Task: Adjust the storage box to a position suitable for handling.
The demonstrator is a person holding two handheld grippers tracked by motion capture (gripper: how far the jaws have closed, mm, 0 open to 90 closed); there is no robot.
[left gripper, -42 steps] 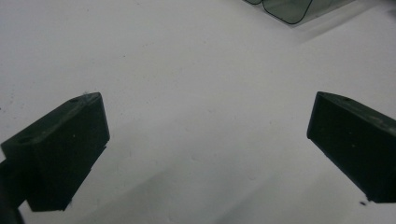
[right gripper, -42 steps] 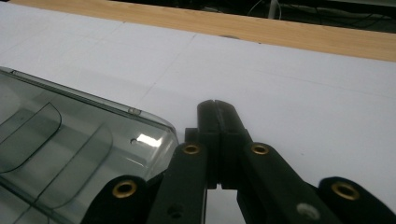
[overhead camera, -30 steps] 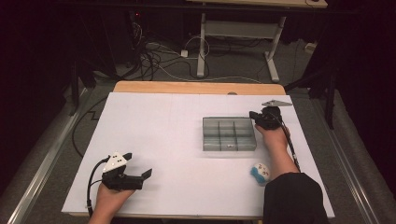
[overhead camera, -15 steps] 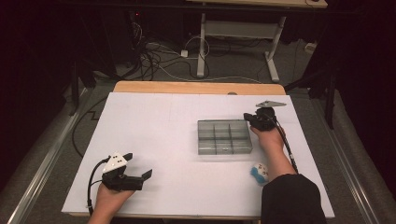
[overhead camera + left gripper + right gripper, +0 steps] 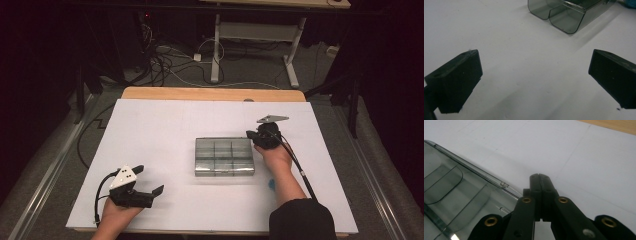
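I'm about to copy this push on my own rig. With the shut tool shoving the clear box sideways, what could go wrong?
1. The right tool, shut, bears on one far corner of the compartment box, so the box may spin instead of sliding straight.
2. It may ride up over the low rim and slip off.
3. The small blue object beside the forearm could get swept away.

No readable text, label or number anywhere (surfaces blank).
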